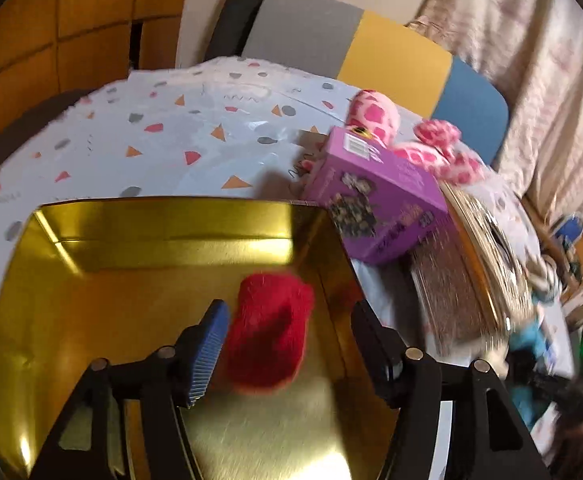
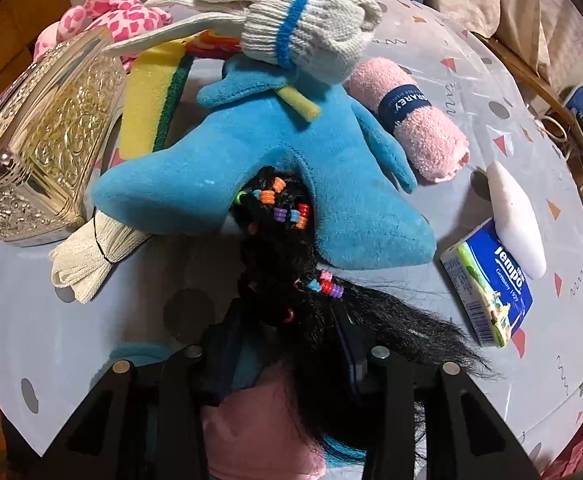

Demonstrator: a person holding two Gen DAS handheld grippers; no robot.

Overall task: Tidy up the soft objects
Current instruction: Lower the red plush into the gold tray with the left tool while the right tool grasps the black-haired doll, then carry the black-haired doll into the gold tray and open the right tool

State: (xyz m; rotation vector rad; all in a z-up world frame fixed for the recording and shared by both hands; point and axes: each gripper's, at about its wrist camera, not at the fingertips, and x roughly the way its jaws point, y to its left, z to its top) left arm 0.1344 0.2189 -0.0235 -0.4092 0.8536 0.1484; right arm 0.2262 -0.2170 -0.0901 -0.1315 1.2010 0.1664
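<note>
In the left wrist view my left gripper (image 1: 287, 344) is open over a shiny gold tin (image 1: 91, 304). A fuzzy red soft object (image 1: 269, 332) lies in the tin between the fingers, touching neither pad clearly. In the right wrist view my right gripper (image 2: 287, 344) is shut on a doll's black beaded hair (image 2: 287, 280). A blue plush (image 2: 263, 168) lies just beyond it. A white knit hat with a blue stripe (image 2: 307, 36), a rolled pink towel (image 2: 411, 120), a yellow sponge (image 2: 147, 108) and a cream glove (image 2: 87, 260) lie around the plush.
An embossed gold tin lid (image 2: 47, 152) stands at the left of the round patterned table (image 2: 491, 80). A purple box (image 1: 375, 196) and a pink spotted plush (image 1: 375, 116) sit beside the tin. A Tempo tissue pack (image 2: 491, 284) and a white pad (image 2: 515, 216) lie at right.
</note>
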